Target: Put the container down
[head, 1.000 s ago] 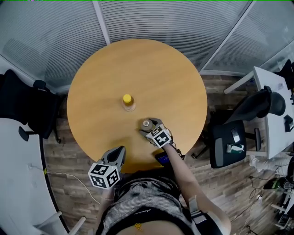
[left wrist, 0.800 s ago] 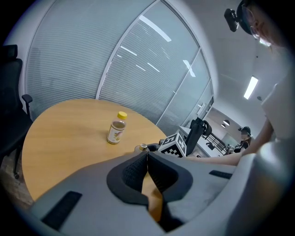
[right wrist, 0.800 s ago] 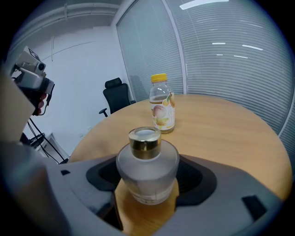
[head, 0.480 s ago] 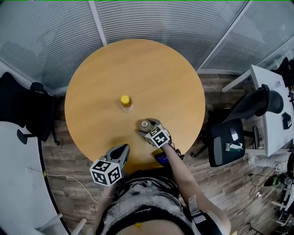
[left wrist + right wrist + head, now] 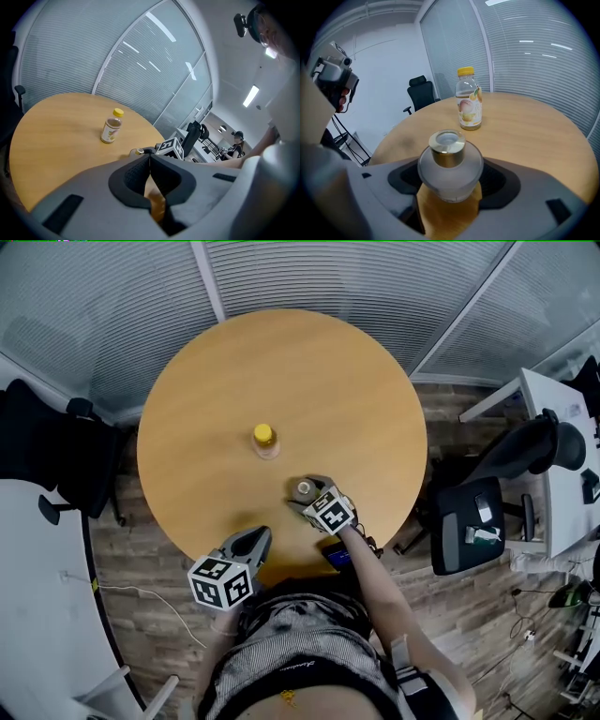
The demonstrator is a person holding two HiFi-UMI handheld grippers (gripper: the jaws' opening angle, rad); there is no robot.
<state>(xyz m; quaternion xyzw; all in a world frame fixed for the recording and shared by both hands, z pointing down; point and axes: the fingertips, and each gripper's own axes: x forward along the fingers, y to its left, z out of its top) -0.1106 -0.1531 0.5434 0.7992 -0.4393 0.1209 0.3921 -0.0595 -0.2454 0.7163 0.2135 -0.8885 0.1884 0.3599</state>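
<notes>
My right gripper (image 5: 306,495) is shut on a small frosted-glass container (image 5: 449,172) with a gold neck (image 5: 447,148), which stands upright between the jaws over the round wooden table (image 5: 309,381). From the head view the container (image 5: 304,489) sits near the table's front edge. A yellow-capped juice bottle (image 5: 265,441) stands upright further in, also visible as the bottle (image 5: 468,99) beyond the container. My left gripper (image 5: 255,542) hovers at the table's front edge, its jaws pressed together with nothing between them (image 5: 150,168).
A black office chair (image 5: 66,465) stands left of the table, another chair (image 5: 497,493) and a white desk (image 5: 562,465) to the right. Glass walls with blinds (image 5: 309,277) lie behind. A dark object (image 5: 336,559) sits below the table edge.
The right gripper with the container has stayed at about the same spot on the table. The left gripper has moved slightly up toward the table edge.
</notes>
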